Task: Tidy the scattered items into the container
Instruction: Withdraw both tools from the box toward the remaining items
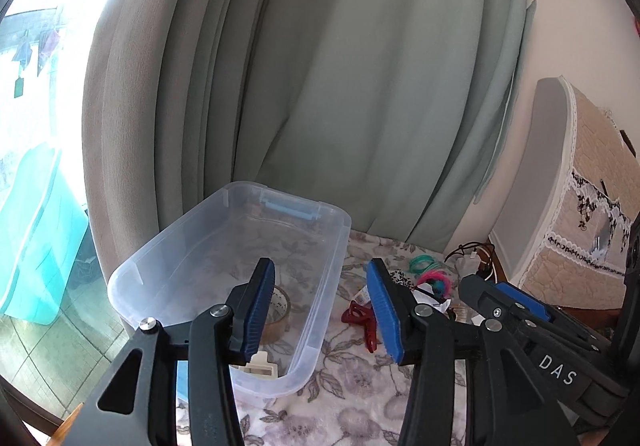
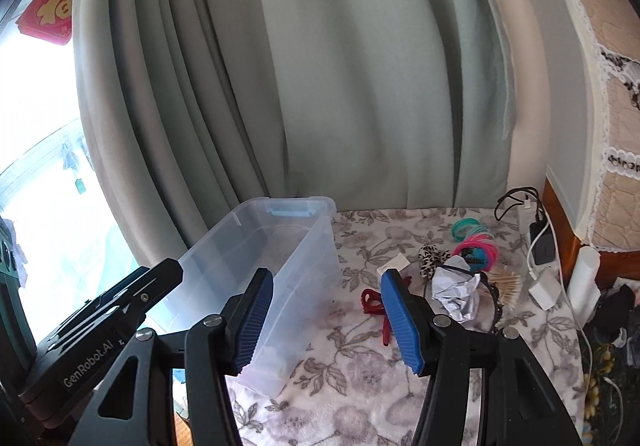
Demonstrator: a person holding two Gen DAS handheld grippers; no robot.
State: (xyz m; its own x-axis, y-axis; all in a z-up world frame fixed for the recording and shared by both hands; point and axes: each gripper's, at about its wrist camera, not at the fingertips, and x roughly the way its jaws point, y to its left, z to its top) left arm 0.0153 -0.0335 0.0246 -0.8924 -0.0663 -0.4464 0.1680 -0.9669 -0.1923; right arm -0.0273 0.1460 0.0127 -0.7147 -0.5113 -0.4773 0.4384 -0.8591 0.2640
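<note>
The clear container (image 1: 320,310) is seen on the floral cloth (image 2: 360,398), its long axis running away towards the curtain (image 1: 340,86). A tape roll (image 1: 280,312) lies inside it, behind the left gripper (image 1: 320,310), whose jaws are spread and empty. The right gripper (image 2: 328,322) is likewise spread with nothing held; the red clip (image 2: 376,306) lies just beyond its right finger, right of the container.

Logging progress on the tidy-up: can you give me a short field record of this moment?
container: clear plastic bin, left on floral cloth
in bin: tape roll, small beige piece
still outside: red clip, crumpled paper, hair ties, toothpicks
left gripper: open, empty
right gripper: open, empty
</note>
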